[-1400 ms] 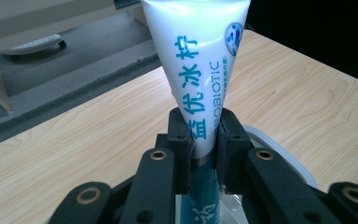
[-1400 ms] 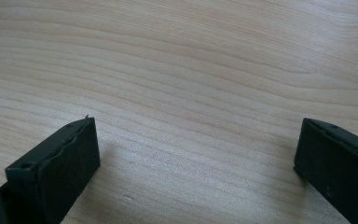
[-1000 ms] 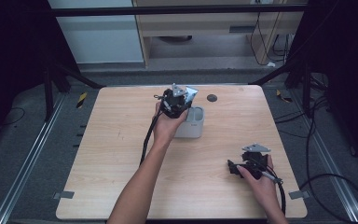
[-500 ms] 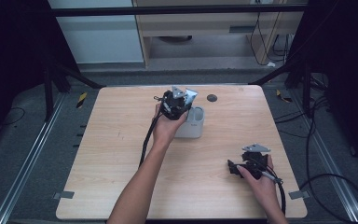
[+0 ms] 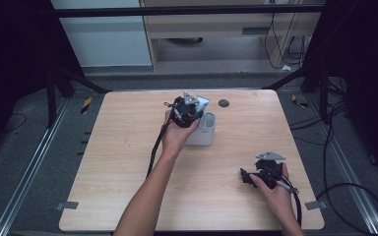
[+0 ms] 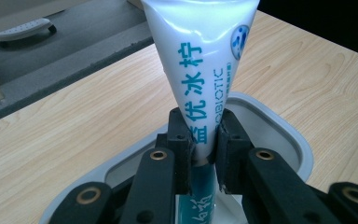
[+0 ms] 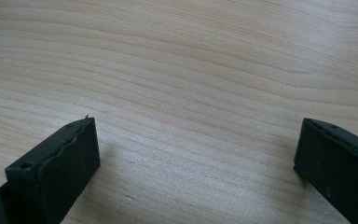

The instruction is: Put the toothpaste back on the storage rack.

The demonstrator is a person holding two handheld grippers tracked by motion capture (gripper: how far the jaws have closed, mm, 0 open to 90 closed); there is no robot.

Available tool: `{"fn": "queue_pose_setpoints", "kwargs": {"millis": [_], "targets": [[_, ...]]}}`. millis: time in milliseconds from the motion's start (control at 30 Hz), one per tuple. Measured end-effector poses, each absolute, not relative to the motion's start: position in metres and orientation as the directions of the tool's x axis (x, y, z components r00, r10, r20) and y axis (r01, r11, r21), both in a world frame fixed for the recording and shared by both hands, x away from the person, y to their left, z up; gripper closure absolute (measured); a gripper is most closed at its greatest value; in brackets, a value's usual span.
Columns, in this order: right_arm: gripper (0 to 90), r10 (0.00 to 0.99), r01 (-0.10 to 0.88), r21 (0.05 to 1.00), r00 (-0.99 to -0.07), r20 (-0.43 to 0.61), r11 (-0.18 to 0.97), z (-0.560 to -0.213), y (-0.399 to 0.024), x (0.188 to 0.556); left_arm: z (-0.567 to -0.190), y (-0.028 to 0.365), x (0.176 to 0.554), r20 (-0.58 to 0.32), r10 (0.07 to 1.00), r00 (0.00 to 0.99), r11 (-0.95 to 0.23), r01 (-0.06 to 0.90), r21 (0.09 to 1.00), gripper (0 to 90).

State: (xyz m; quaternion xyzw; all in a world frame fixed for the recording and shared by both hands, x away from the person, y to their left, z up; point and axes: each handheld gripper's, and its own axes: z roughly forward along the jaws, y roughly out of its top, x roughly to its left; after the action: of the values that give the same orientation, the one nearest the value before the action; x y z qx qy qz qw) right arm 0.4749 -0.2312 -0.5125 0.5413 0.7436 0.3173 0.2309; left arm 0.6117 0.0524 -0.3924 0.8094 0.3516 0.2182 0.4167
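Toothpaste tube (image 6: 200, 70) clamped upright by left gripper (image 6: 204, 142) over grey holder (image 6: 279, 128) — near table's (image 5: 128, 147) far edge. Right gripper (image 7: 196, 154) wide, holding nothing — near right corner.

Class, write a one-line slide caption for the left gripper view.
Left gripper clamps a white tube above a grey cup on the wooden table.

Container (image 5: 204, 133) stands on the table (image 5: 118, 162), slightly behind centre. Left gripper (image 5: 197, 110) sits directly above it, clamped on the tube (image 6: 200, 70), whose lower end lies inside the container. Right gripper (image 5: 248, 176) rests low over the table's near right part, well apart from the container, jaws spread over bare tabletop.
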Motion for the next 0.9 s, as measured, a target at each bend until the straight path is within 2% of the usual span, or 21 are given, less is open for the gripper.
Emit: {"fn": "queue_pose_setpoints", "kwargs": {"millis": [900], "targets": [[0.3,0.952,0.659,0.722,-0.308,0.0,0.213,-0.5125,-0.2312,0.4749,-0.3951,0.0527,0.6132,0.022,0.767,0.642,-0.384,0.43,0.817,76.8]]}}
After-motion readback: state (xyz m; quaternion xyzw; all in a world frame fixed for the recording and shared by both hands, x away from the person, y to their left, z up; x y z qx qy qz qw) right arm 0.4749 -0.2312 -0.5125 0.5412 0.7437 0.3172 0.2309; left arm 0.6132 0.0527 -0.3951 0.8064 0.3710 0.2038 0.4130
